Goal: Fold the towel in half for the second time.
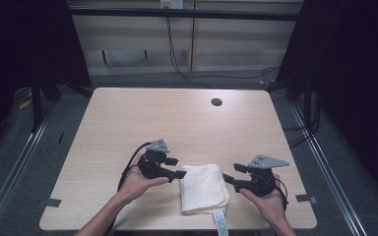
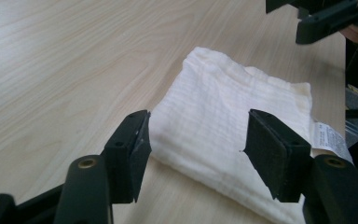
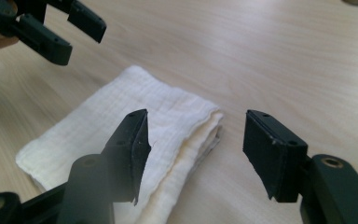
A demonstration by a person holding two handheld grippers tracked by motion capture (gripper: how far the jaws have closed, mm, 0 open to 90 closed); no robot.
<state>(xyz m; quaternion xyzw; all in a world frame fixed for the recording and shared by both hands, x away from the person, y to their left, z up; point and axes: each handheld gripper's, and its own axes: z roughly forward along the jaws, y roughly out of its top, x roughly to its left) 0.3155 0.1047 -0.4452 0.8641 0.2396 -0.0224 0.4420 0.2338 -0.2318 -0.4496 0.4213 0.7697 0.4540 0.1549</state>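
From above, a folded white cloth [image 1: 204,188] lies flat near the front edge of the pale wooden bench [image 1: 177,118], with a small printed label [image 1: 220,222] sticking out from its near side over the edge. The left tool [image 1: 176,167] sits in the person's left hand [image 1: 139,181] just beside the cloth's left edge, its jaws spread apart and pointing toward the cloth with nothing between them. The right tool [image 1: 232,173] is held in the right hand [image 1: 268,199] just beside the cloth's right edge, jaws likewise apart and aimed inward. A dark round hole [image 1: 216,102] shows far back on the bench, and cables trail across the floor beyond. In the left gripper view, the two black jaws stand wide open and empty, with the cloth [image 2: 235,130] lying on the bench just ahead of them; its label [image 2: 328,137] peeks out at the right, and the other tool [image 2: 328,18] hangs over the far corner. In the right gripper view, the jaws are again open and hold nothing; the cloth [image 3: 116,121] lies ahead and to the left, its layered folded edge facing the gap, while the other tool [image 3: 60,28] hovers at the upper left.
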